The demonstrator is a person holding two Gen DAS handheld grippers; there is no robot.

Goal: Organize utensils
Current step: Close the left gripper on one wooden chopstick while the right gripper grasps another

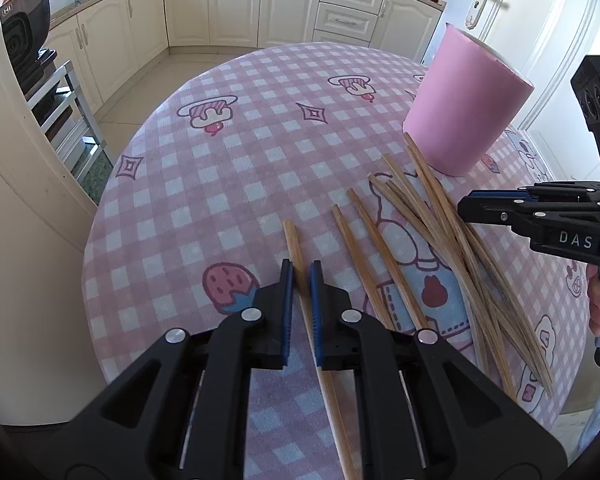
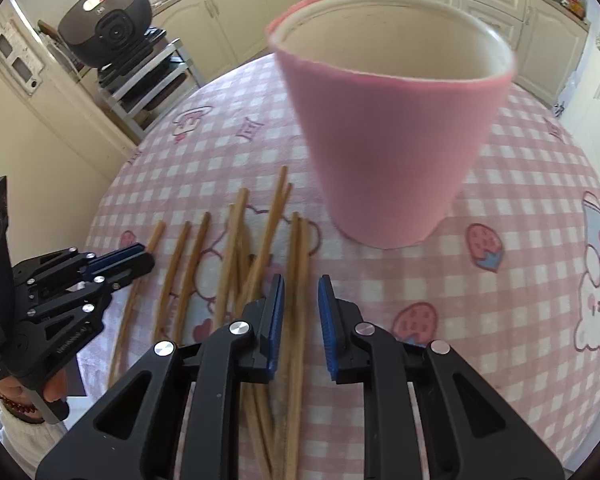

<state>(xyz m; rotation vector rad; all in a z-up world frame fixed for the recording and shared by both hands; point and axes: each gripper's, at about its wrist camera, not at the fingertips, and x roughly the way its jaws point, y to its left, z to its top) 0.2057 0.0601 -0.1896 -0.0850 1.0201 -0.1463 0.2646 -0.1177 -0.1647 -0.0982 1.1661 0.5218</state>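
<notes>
Nothing is in the pink cup (image 2: pixel 392 128) yet. Your left gripper (image 1: pixel 302 276) clenches the leftmost chopstick (image 1: pixel 294 248); your right gripper (image 2: pixel 300 300) straddles two chopsticks (image 2: pixel 298 240), seemingly unclamped.

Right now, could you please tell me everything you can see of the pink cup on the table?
The pink cup is a tall, handle-free cylinder, matte pink outside and cream inside, with a slightly uneven rim. It stands upright and looks empty on the pink checked tablecloth. Wooden chopsticks lie scattered beside its base; in the left wrist view the nearest tips seem to reach it. Neither hand-held gripper touches it.
</notes>
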